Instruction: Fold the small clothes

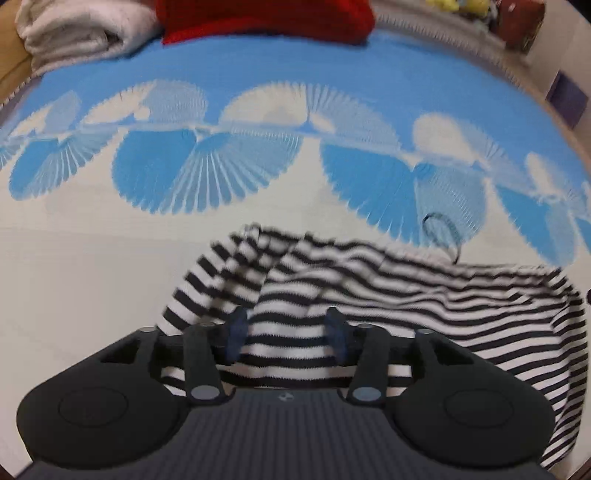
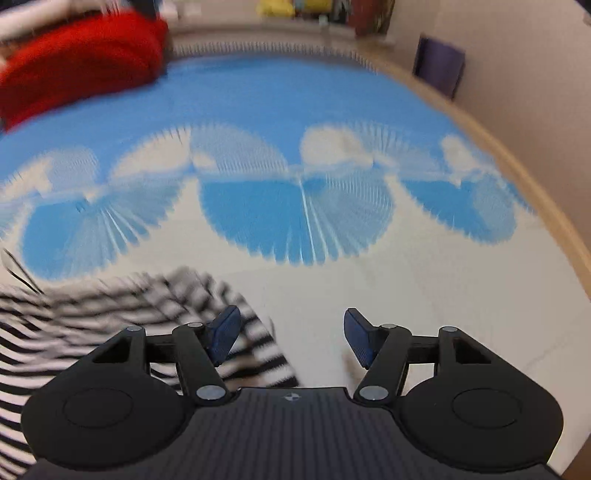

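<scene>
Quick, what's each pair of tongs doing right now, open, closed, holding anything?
Left tongs: open, jaws apart over the striped garment, not clamping it.
Right tongs: open, holding nothing; the garment lies by the left jaw.

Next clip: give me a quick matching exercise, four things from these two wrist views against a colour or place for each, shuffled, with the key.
Things:
1. striped garment
2. cushion
3. folded blanket
4. mat

Descriptions:
A. cream, far left corner of the left wrist view
B. black and white, crumpled just ahead of both grippers
C. blue with white fan shapes, under everything
D. red, at the far edge of the mat

Pairs: 1-B, 2-D, 3-A, 4-C
</scene>
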The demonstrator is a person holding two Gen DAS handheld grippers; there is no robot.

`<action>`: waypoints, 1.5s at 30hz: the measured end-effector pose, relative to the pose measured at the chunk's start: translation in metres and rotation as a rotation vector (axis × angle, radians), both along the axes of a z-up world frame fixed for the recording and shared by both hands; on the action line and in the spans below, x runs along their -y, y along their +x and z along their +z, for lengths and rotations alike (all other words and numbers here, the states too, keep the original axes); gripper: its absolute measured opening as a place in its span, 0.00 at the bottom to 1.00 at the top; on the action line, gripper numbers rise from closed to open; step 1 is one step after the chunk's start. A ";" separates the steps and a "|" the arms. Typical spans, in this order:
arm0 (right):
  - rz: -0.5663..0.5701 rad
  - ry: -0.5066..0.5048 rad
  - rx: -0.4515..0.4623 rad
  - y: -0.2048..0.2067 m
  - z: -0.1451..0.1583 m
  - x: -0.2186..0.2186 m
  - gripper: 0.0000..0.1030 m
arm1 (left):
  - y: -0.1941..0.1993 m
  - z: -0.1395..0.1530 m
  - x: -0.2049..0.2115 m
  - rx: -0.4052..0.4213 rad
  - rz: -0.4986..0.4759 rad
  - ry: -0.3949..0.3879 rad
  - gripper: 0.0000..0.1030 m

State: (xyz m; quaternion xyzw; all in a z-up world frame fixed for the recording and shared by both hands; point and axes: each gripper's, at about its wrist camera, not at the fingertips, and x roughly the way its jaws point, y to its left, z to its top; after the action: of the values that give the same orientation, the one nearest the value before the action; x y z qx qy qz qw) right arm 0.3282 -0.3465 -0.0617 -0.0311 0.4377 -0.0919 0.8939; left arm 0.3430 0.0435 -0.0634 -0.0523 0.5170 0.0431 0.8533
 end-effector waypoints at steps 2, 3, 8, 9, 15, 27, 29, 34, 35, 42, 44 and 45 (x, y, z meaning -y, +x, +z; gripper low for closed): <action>0.000 0.038 0.073 -0.016 0.026 -0.001 0.63 | -0.008 0.012 0.001 0.051 -0.015 0.015 0.58; -0.008 0.066 0.111 -0.025 0.040 0.000 0.63 | -0.015 0.018 0.002 0.082 -0.027 0.026 0.60; -0.005 0.180 0.312 -0.087 0.101 0.004 0.68 | -0.048 0.045 0.011 0.183 -0.085 0.061 0.66; 0.007 0.177 0.338 -0.101 0.109 0.004 0.68 | -0.058 0.053 0.012 0.193 -0.080 0.052 0.66; 0.055 0.180 0.372 -0.162 0.121 0.012 0.69 | -0.125 0.097 0.041 0.368 -0.119 0.180 0.78; 0.202 0.064 0.283 -0.206 0.090 0.012 0.84 | -0.234 0.053 0.090 0.411 -0.251 0.282 0.79; 0.177 0.077 0.257 -0.210 0.077 0.015 0.84 | -0.240 0.040 0.092 0.386 -0.239 0.261 0.79; 0.193 0.046 0.241 -0.216 0.069 0.001 0.82 | -0.244 0.021 0.076 0.341 -0.212 0.252 0.79; 0.201 0.027 0.235 -0.217 0.068 -0.002 0.82 | -0.242 0.018 0.071 0.331 -0.200 0.251 0.79; 0.181 0.014 0.224 -0.215 0.067 -0.003 0.82 | -0.224 0.006 0.034 0.260 -0.051 0.188 0.78; 0.158 0.012 0.229 -0.215 0.067 0.000 0.82 | -0.221 0.005 0.029 0.253 -0.034 0.172 0.75; 0.149 0.010 0.232 -0.215 0.067 0.002 0.82 | -0.220 0.004 0.026 0.252 -0.027 0.167 0.73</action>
State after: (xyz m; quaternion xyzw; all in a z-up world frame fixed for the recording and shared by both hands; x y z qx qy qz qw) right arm 0.1131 -0.3481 0.0054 -0.0482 0.3284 -0.0263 0.9430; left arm 0.1232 0.0171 -0.0590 0.0206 0.4010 0.0677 0.9134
